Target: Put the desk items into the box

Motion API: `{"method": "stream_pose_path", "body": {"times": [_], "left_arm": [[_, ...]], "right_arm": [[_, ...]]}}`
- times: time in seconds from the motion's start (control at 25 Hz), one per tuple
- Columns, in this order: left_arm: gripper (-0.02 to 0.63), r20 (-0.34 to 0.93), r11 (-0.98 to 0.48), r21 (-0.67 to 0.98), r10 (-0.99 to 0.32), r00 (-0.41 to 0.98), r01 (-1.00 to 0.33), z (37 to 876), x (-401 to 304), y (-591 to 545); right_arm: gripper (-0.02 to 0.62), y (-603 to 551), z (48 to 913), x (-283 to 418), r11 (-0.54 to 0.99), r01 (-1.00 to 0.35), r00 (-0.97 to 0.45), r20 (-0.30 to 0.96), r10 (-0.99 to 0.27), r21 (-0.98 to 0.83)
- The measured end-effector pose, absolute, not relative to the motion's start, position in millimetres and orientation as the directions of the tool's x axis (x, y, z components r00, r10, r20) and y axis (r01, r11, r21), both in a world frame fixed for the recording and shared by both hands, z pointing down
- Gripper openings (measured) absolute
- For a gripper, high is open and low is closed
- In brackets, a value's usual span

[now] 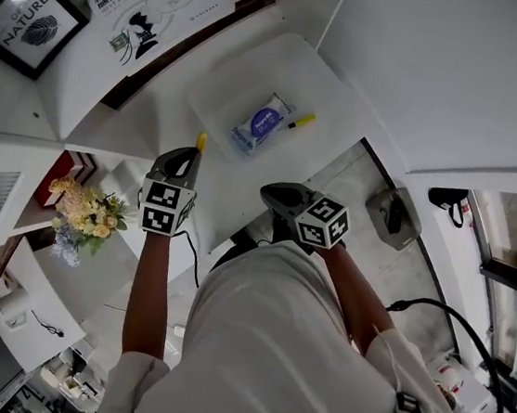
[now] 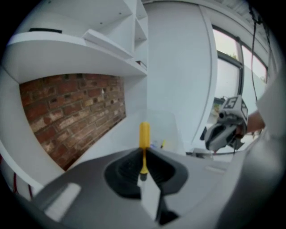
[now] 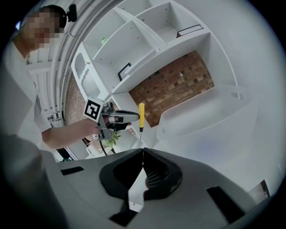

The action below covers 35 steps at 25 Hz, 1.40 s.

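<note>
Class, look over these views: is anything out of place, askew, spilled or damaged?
Nothing stands out. The clear plastic box holds a blue-labelled packet and small yellow marker; the left claw is shut on a slim yellow pen-like item. No spill or damage shows.

A clear box (image 1: 228, 76) sits on the white desk (image 1: 233, 188), holding a blue-and-white packet (image 1: 262, 122) and a yellow-capped pen (image 1: 299, 121). Nearer the person, the left gripper (image 1: 195, 153) hovers with a yellow-handled tool (image 1: 201, 141) poking from its tip. The right gripper (image 1: 268, 193) hangs beside it, apart. Flowers (image 1: 84, 214) stand at left, and a framed picture (image 1: 31, 20) shows at upper left.
</note>
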<state>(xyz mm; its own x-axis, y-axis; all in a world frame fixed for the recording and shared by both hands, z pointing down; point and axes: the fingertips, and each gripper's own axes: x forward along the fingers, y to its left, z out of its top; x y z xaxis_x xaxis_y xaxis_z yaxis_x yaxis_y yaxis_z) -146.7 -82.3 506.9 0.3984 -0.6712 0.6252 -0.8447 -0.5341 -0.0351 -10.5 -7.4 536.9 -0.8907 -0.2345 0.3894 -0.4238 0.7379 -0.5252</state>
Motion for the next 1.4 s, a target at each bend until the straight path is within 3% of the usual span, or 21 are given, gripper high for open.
{"method": "stream_pose_path", "body": {"times": [0.76, 1.2, 1.4], "left_arm": [[0.02, 0.569, -0.564, -0.041, -0.691, 0.445, -0.825, 460.4, -70.6, -162.3], [0.02, 0.728, -0.691, -0.021, -0.507, 0.462, -0.723, 529.2, -17.9, -202.8], [0.02, 0.812, -0.743, 0.046, -0.362, 0.458, -0.668, 575.2, 6.5, -208.8]], "right_arm": [[0.0, -57.4, 531.5, 22.3, 0.765, -0.36, -0.918, 0.351, -0.187, -0.534], [0.0, -89.6, 542.0, 46.2, 0.767, -0.345, -0.923, 0.346, -0.17, -0.541], [0.0, -96.6, 553.0, 53.6, 0.759, -0.339, -0.921, 0.362, -0.147, -0.555]]}}
